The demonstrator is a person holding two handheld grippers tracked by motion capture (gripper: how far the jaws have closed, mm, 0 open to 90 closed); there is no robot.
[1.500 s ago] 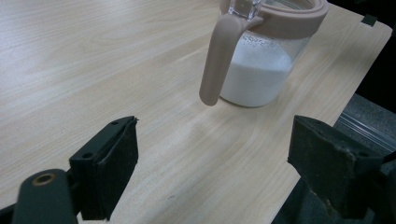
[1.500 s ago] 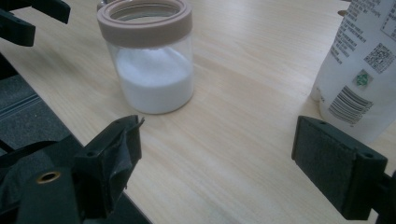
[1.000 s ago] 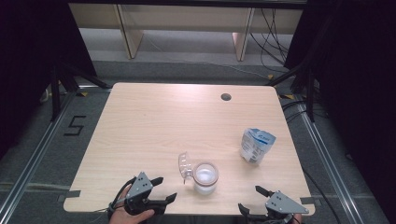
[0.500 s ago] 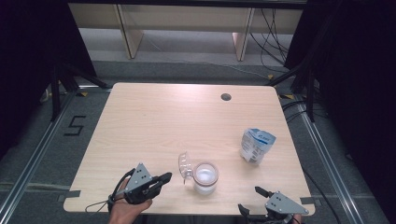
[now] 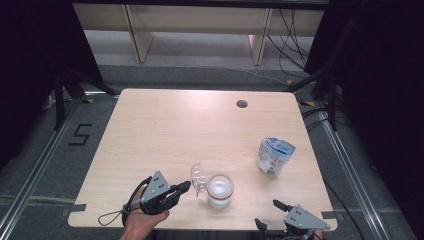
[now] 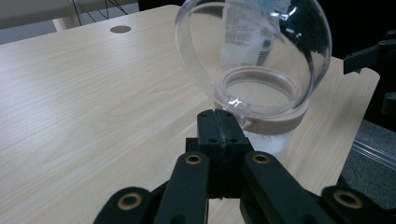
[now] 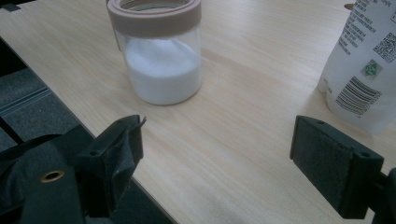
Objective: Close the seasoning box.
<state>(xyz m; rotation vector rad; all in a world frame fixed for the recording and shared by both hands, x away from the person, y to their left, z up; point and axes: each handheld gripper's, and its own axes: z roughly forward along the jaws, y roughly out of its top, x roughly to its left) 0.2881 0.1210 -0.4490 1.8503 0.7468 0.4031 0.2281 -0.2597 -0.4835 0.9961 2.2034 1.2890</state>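
A glass jar (image 5: 220, 190) of white powder with a tan rim stands near the table's front edge. Its clear dome lid (image 5: 197, 177) is swung open to the left and stands upright. My left gripper (image 5: 186, 186) is shut, its tips right at the lid's small tab (image 6: 237, 105). The tab appears to lie just past the closed jaws (image 6: 219, 122), not between them. My right gripper (image 5: 267, 213) hangs open at the front right edge, empty. In the right gripper view its jaws (image 7: 224, 144) flank bare table, with the jar (image 7: 161, 60) beyond them on the left.
A white printed pouch (image 5: 274, 156) stands upright right of the jar, also at the right gripper view's edge (image 7: 369, 65). A cable hole (image 5: 242, 104) sits at the table's far side. Floor tape marks a "5" (image 5: 80, 134) to the left.
The left gripper's jaws went from wide open to shut, and the hand rose and moved right toward the jar's lid. Jar, lid, pouch and right gripper stayed put.
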